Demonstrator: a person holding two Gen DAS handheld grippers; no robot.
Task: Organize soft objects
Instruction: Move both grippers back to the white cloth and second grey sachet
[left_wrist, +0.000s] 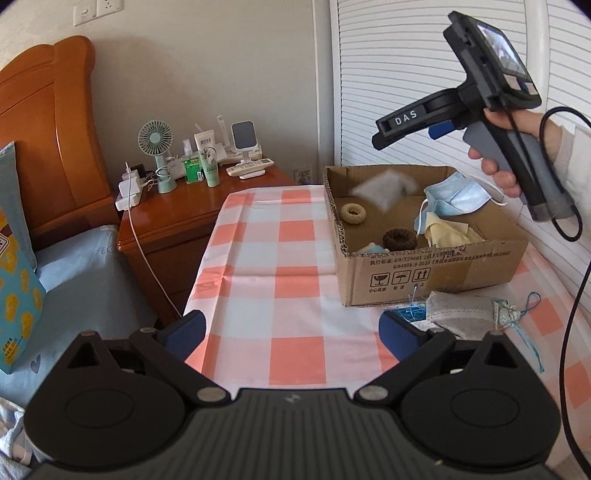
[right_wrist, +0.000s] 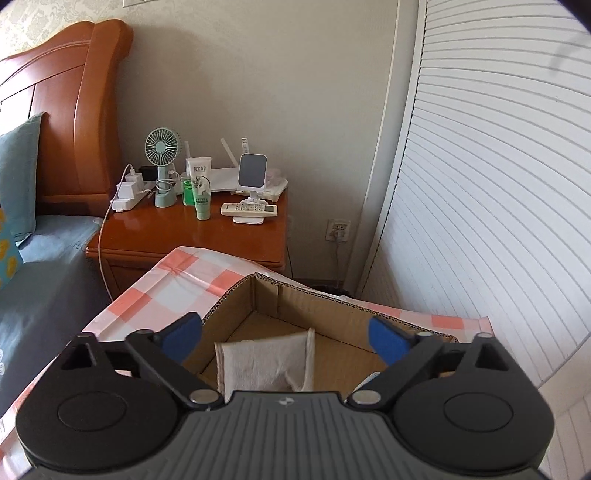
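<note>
An open cardboard box (left_wrist: 424, 273) stands on the checked tablecloth (left_wrist: 280, 258). It holds a beige ring (left_wrist: 354, 213), a dark brown ring (left_wrist: 399, 239), a blue face mask (left_wrist: 458, 197) and a yellow cloth (left_wrist: 443, 230). A white pouch (left_wrist: 384, 188) shows blurred over the box's far corner. My right gripper (left_wrist: 402, 134), held by a hand (left_wrist: 498, 170), hovers above the box. In the right wrist view this gripper (right_wrist: 285, 340) is open, with the white pouch (right_wrist: 264, 363) below it, inside the box (right_wrist: 332, 314). My left gripper (left_wrist: 291, 332) is open and empty. A grey pouch (left_wrist: 461, 314) lies just right of it.
A wooden nightstand (left_wrist: 177, 218) beyond the table carries a green fan (left_wrist: 157, 147), bottles, a remote and a power strip. A bed (left_wrist: 74, 266) lies to the left. A white louvred door (left_wrist: 406, 74) stands behind the box. A black cable (left_wrist: 576, 295) hangs from the right gripper.
</note>
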